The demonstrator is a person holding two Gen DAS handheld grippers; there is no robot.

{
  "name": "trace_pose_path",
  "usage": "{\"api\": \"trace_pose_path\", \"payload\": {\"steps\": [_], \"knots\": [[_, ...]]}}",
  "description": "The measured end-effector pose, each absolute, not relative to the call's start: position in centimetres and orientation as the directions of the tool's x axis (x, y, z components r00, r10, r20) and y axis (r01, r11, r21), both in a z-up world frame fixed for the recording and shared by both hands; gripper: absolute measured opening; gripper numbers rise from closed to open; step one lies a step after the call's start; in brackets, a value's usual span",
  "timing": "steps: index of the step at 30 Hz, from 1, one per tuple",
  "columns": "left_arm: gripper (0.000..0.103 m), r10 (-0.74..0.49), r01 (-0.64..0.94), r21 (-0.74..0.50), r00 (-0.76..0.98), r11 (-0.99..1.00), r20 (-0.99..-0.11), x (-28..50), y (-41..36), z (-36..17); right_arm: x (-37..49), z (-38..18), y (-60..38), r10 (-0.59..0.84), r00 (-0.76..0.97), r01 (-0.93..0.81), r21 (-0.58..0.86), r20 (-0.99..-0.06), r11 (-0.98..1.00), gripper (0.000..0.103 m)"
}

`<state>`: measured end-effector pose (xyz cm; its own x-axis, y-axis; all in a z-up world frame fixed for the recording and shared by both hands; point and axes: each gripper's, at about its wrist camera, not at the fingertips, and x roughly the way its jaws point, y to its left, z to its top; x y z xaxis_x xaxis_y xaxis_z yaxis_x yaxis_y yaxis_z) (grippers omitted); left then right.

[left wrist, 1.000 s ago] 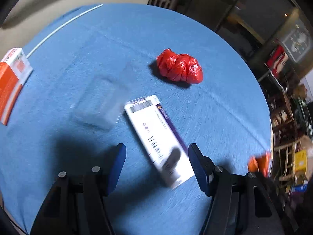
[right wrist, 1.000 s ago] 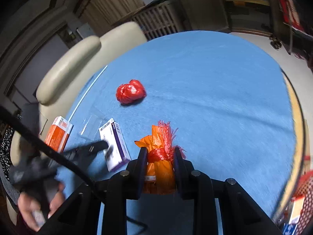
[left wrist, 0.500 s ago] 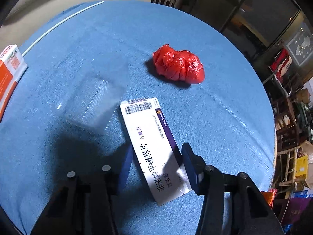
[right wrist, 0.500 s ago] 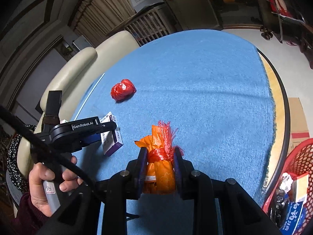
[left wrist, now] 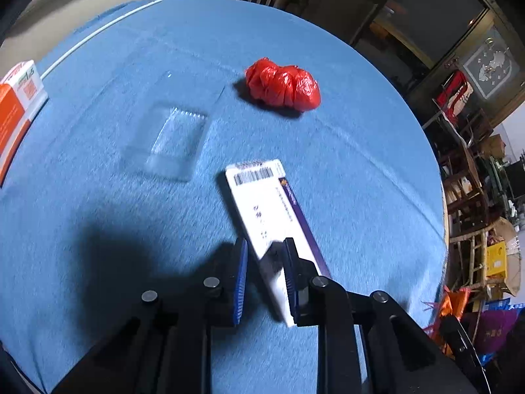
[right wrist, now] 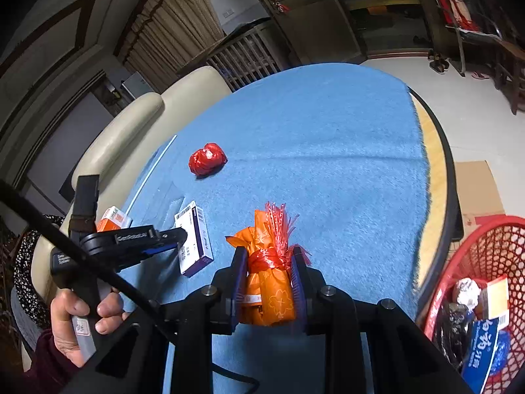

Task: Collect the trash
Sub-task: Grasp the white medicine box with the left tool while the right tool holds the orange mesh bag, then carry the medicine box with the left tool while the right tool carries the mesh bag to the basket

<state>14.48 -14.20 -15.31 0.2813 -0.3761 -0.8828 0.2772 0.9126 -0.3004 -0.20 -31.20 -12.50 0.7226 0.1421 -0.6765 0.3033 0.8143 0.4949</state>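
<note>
Blue fuzzy cloth (left wrist: pixel 344 170) covers the round table, with a cream padded chair (right wrist: pixel 137 121) tucked behind it. On the left side, the left gripper (left wrist: pixel 262 246) has its blue-padded jaws pinched in narrow on the near end of a white and purple cardboard medicine box (left wrist: pixel 269 210), barcode end pointing away, and the box looks tipped up off the cloth at that far end, though it's a bit blurry so can't swear to it. Just beyond it on the cloth sits a flat clear plastic blister tray (left wrist: pixel 174 141), and further out a crumpled red plastic bag (left wrist: pixel 282 85). An orange and white carton (left wrist: pixel 16 108) lies way off at the left edge. The right gripper (right wrist: pixel 267 262) is clamped tight around an orange plastic packet tied with red mesh ribbon (right wrist: pixel 269 282), held above the near part of the table. Off to the right on the floor there's a red mesh wastebasket (right wrist: pixel 492 249) with some rubbish already in it.
</note>
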Motion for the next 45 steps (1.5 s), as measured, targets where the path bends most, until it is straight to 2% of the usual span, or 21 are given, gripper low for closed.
{"api": "trace_pose_path", "payload": {"steps": [4,6,8,10,14,19,24,25,26,27,37,41,45], "knots": [[0.023,-0.387,0.252,-0.327,0.248,0.911,-0.888,13.7,-12.6,-15.2,-0.9,-12.9,-31.5,0.146,0.722,0.313,0.508,-0.676,0.802,0.027],[0.029,-0.380,0.230,-0.328,0.238,0.916,-0.894,13.5,-12.1,-15.1,-1.0,-13.0,-31.6,0.148,0.723,0.313,0.512,-0.674,0.800,0.027],[0.050,-0.379,0.213,-0.333,0.241,0.919,-0.893,13.8,-12.1,-15.0,-1.0,-13.0,-31.6,0.151,0.726,0.310,0.516,-0.671,0.798,0.027],[0.060,-0.362,0.181,-0.324,0.254,0.929,-0.897,13.8,-12.3,-14.8,-1.1,-13.0,-31.7,0.153,0.729,0.308,0.519,-0.667,0.798,0.027],[0.061,-0.349,0.161,-0.316,0.256,0.935,-0.902,13.9,-14.1,-14.5,-1.1,-13.3,-31.8,0.158,0.729,0.308,0.526,-0.666,0.793,0.027],[0.062,-0.234,0.167,-0.193,0.275,0.967,-0.933,14.5,-17.1,-15.5,-1.6,-13.5,-32.4,0.155,0.732,0.319,0.534,-0.664,0.783,0.027],[0.062,-0.194,0.191,-0.135,0.333,0.972,-0.923,14.1,-18.5,-15.5,-2.3,-13.4,-33.1,0.147,0.737,0.332,0.542,-0.660,0.772,0.027],[0.061,-0.192,0.199,-0.129,0.343,0.972,-0.919,14.0,-18.6,-15.5,-2.4,-13.4,-33.1,0.145,0.738,0.334,0.543,-0.659,0.770,0.027],[0.054,-0.185,0.209,-0.115,0.355,0.971,-0.916,13.9,-18.8,-15.6,-2.5,-13.4,-33.1,0.146,0.738,0.334,0.544,-0.659,0.770,0.027],[0.053,-0.182,0.222,-0.104,0.364,0.969,-0.914,13.8,-19.0,-15.5,-2.5,-13.3,-33.1,0.148,0.739,0.332,0.546,-0.658,0.769,0.027],[0.050,-0.283,0.307,-0.182,0.327,0.934,-0.902,10.9,-15.9,-14.6,-3.1,-12.4,-32.5,0.145,0.753,0.311,0.542,-0.642,0.780,0.027],[0.050,-0.282,0.346,-0.160,0.339,0.924,-0.898,8.4,-15.4,-13.6,-3.6,-12.0,-32.3,0.140,0.758,0.306,0.538,-0.637,0.785,0.027],[0.050,-0.268,0.423,-0.083,0.398,0.902,-0.877,5.0,-16.3,-11.6,-4.2,-11.7,-32.3,0.137,0.763,0.305,0.539,-0.631,0.785,0.027]]}}
